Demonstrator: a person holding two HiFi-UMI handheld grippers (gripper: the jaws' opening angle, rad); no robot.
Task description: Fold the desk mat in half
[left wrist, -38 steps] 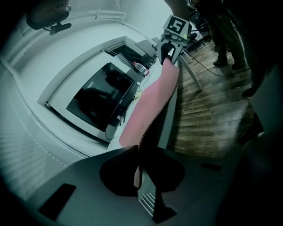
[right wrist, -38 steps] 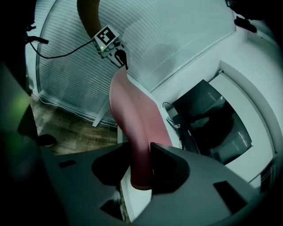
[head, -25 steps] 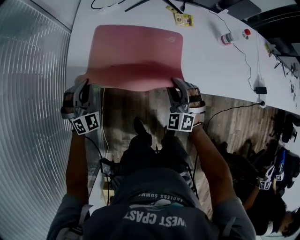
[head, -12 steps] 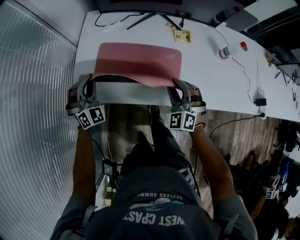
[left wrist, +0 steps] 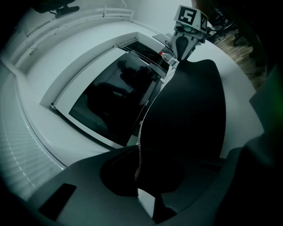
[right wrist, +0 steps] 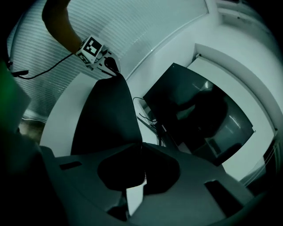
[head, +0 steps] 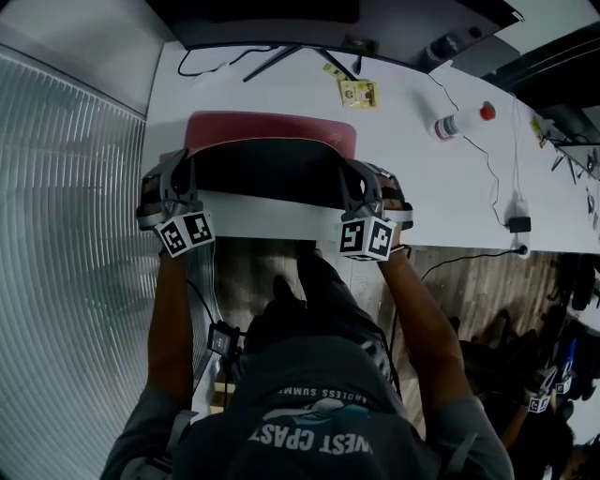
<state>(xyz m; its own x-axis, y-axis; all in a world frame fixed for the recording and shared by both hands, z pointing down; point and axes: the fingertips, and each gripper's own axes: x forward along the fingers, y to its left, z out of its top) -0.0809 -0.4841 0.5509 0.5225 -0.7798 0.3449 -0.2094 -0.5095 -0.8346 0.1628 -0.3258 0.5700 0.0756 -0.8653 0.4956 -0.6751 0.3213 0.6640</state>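
The desk mat is pink on top and black underneath. It lies on the white desk with its near half lifted and turned over, so the black underside faces up. My left gripper is shut on the lifted edge's left corner. My right gripper pinches the right corner; its jaws have just closed further on that edge. In the left gripper view the black mat runs from my left gripper to the right gripper. The right gripper view shows the mat clamped by the right gripper.
A dark monitor stands at the desk's far edge, with cables in front of it. A yellow card and a bottle with a red cap lie beyond the mat. A power adapter sits at the right near edge.
Both grippers have carried the mat's near edge away from the person, over the mat. More black underside shows and the pink part has shrunk to a strip.
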